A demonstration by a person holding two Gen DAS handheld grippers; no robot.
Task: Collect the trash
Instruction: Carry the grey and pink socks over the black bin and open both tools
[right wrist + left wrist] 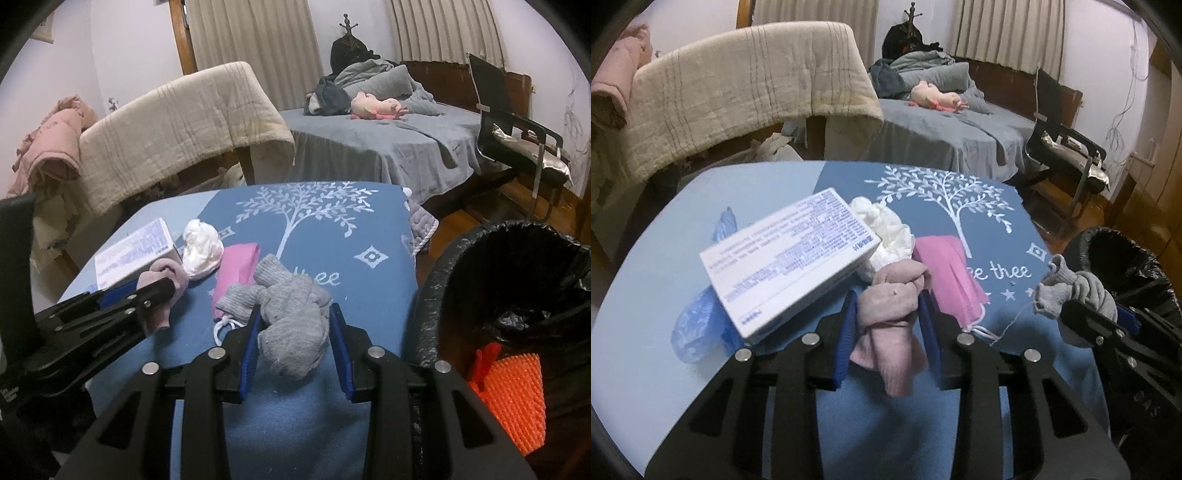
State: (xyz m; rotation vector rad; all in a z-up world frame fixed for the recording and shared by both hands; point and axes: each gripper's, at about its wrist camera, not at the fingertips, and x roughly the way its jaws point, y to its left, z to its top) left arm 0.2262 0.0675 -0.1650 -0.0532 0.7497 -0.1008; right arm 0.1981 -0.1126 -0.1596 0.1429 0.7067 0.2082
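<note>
A knotted pink sock is clamped between the fingers of the left gripper, lifted above the blue worktop. A grey sock is clamped between the fingers of the right gripper, left of the black-lined trash bin. A white box, crumpled tissue and pink mask are seen lying on the worktop beyond.

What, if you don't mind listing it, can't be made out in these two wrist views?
- White box: its print is too small and blurred to read in either view.
- Blue plastic bag: largely hidden under the box, left wrist view.
- Trash bin: its bottom is lost in shadow, right wrist view.
- Pink mask: its near end is covered by the grey sock.
</note>
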